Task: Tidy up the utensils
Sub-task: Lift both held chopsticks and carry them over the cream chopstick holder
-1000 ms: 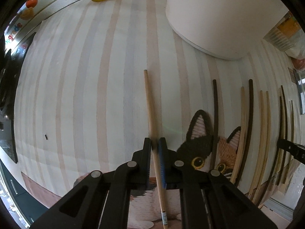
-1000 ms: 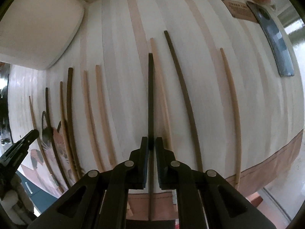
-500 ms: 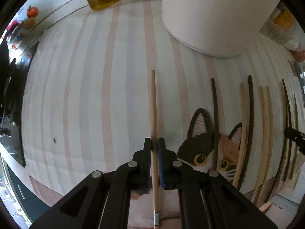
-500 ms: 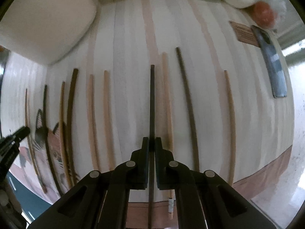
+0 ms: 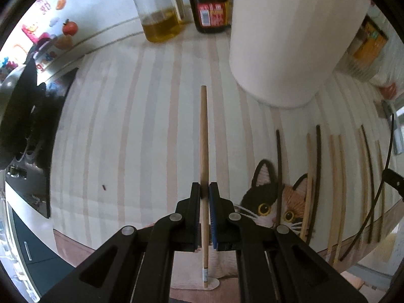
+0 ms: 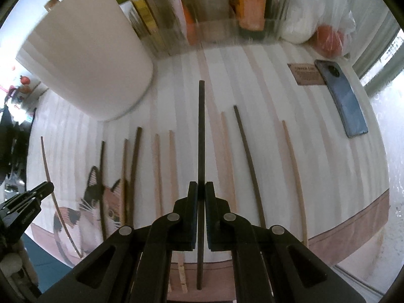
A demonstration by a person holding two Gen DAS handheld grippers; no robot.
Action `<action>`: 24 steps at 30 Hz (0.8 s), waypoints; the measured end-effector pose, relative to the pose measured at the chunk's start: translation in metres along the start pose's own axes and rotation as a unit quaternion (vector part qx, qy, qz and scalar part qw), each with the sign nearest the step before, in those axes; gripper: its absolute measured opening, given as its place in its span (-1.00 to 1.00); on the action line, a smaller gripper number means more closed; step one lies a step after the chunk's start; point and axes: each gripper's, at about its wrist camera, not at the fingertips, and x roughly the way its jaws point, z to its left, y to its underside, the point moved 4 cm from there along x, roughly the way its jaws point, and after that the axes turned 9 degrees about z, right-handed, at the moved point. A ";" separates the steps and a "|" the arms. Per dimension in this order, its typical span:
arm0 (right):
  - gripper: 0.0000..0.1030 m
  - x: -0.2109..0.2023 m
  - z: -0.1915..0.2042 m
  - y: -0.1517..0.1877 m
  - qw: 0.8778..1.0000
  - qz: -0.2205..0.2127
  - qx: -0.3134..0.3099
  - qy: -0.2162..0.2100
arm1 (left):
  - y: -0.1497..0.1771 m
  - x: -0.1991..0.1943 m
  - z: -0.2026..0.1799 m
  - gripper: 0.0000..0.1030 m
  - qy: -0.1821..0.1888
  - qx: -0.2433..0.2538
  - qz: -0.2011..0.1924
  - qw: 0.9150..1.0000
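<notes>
Honestly, both tongs are clamped tight: the left gripper [image 5: 204, 192] pinches a light chopstick [image 5: 204, 151], the right gripper [image 6: 198, 192] a dark chopstick [image 6: 201, 136], both above the striped mat [image 5: 126, 131] near the white container [image 6: 85, 58]. The grips are thin, so either stick could swivel or slip. The other chopsticks [image 6: 164, 166] lie in a row on the mat.

Probably a home kitchen: stove [image 5: 27, 131], oil jug [image 5: 159, 12], sauce bottle [image 5: 210, 2].
</notes>
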 end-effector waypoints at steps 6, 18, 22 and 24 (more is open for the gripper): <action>-0.90 -0.021 -0.010 -0.002 0.999 -0.042 -0.009 -0.019 | -0.007 -0.039 -0.004 -0.92 0.007 -0.015 -0.047 0.999; -0.90 -0.088 0.021 -0.033 0.989 -0.139 -0.034 -0.046 | -0.044 -0.112 -0.002 -0.92 0.031 -0.033 -0.136 0.990; -0.90 -0.121 0.035 -0.052 0.982 -0.172 -0.037 -0.066 | -0.061 -0.152 0.003 -0.92 0.044 -0.042 -0.178 0.982; -0.90 -0.138 0.041 -0.061 0.979 -0.187 -0.041 -0.074 | -0.071 -0.177 0.007 -0.92 0.049 -0.046 -0.202 0.977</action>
